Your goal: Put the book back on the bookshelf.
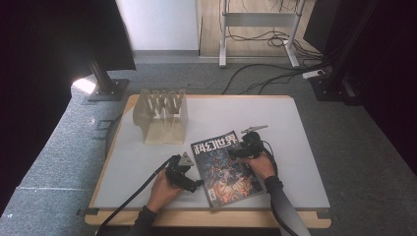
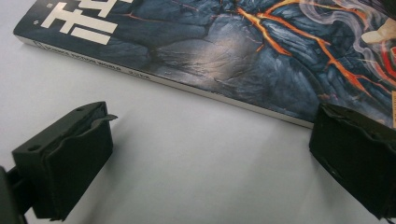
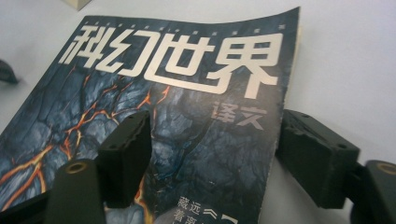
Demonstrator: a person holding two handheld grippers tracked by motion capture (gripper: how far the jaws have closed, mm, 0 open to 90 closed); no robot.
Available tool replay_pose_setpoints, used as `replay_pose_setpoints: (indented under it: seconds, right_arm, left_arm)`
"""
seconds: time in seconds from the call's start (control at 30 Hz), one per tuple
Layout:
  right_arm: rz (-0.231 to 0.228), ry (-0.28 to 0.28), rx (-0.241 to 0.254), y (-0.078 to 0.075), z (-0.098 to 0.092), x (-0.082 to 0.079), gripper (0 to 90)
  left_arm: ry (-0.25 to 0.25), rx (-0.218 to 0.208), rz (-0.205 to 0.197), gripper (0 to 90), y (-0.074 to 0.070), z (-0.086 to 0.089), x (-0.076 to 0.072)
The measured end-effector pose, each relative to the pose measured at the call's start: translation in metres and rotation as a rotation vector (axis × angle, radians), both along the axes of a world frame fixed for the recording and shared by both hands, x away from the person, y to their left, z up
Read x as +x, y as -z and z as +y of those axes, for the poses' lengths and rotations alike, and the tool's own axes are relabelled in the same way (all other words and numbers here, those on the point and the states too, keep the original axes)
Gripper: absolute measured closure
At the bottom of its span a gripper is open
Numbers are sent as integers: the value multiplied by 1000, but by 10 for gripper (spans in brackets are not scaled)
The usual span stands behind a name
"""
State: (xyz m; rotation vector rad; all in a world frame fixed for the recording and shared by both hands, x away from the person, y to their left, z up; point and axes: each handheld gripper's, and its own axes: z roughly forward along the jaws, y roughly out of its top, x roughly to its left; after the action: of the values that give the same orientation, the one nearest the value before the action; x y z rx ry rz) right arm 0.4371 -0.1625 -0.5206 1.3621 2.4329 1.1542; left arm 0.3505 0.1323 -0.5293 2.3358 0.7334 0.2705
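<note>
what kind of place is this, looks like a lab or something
Probably a lab or workshop set up for recording, not a home. A white-topped table stands on grey carpet amid black stands bolted to floor plates, with loose cables trailing across the floor. A person works a magazine with two handheld claws.

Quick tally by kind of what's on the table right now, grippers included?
Magazine: 1
Wooden slotted rack: 1
Grippers: 2, the left gripper and the right gripper, both open at the magazine's edges
Total: 4

Wooden slotted rack (image 1: 161, 116) on white table (image 1: 295, 147).
</note>
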Motion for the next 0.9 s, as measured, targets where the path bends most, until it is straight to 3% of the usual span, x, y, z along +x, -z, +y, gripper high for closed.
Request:
replay_pose_setpoints:
  seconds: [0.03,0.13,0.33,0.4,0.53,0.73,0.9]
  right_arm:
    - [11,27,19,0,-2,-1,307]
    - [27,37,32,-1,-6,-4,339]
    - [62,23,18,-4,-14,-18,383]
    - [91,19,42,-4,-20,-22,394]
    - [105,11,53,-4,-21,-17,406]
    - [75,36,67,-2,-12,0,404]
    - [114,53,142,0,-19,-5,418]
  left_arm:
    - [0,0,0,0,0,0,0]
    - [0,0,0,0,0,0,0]
    - [0,-1,0,0,0,0,0]
    - [0,-1,0,0,0,0,0]
    - [0,0,-3,0,0,0,0]
    - [0,-1,-1,0,0,0,0]
    - [0,-1,2,0,0,0,0]
